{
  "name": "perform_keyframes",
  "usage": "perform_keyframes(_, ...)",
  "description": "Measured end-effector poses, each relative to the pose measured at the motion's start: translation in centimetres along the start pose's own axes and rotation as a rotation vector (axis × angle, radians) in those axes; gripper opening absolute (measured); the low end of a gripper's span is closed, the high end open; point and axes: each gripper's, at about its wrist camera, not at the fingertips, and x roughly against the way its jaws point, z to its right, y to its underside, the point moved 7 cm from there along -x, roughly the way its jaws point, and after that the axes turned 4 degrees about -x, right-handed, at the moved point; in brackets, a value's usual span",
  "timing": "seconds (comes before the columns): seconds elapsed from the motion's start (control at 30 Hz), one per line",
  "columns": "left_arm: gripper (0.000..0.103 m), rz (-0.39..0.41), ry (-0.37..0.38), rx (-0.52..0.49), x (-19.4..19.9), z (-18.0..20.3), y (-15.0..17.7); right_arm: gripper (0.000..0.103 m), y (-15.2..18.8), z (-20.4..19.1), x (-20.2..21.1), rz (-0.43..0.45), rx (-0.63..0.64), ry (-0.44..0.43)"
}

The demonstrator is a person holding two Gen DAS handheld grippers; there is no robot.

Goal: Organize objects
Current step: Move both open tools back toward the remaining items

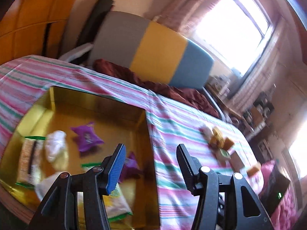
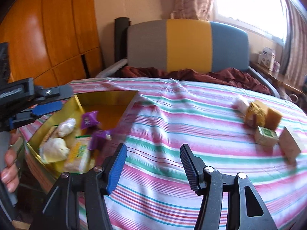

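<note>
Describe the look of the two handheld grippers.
Both the left gripper and right gripper share one design: black plastic linkage arms with silver pivot screws, and ribbed jaws, one faced in blue, the other black. The hand on the left unit's grey handle is bare.

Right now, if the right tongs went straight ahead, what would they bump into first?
Probably just the striped bedsheet. The right tongs are open and empty, aimed at bare sheet between the gold box and the little cartons. Beyond that sits the dark red blanket, though depth is hard to judge.
</note>
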Motion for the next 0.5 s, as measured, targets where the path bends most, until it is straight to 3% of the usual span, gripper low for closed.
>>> perform_keyframes(0.3,0.056,-0.093,0.114,-0.149,-1.7,6.3,4.4,0.059,2.6,8.1,-0.8,-0.048,-0.048,0.106)
perform_keyframes(0.5,0.056,-0.115,0.162,-0.214,-1.6,9.6,6.9,0.061,0.9,17.3,-1.8,-0.046,-0.130,0.232)
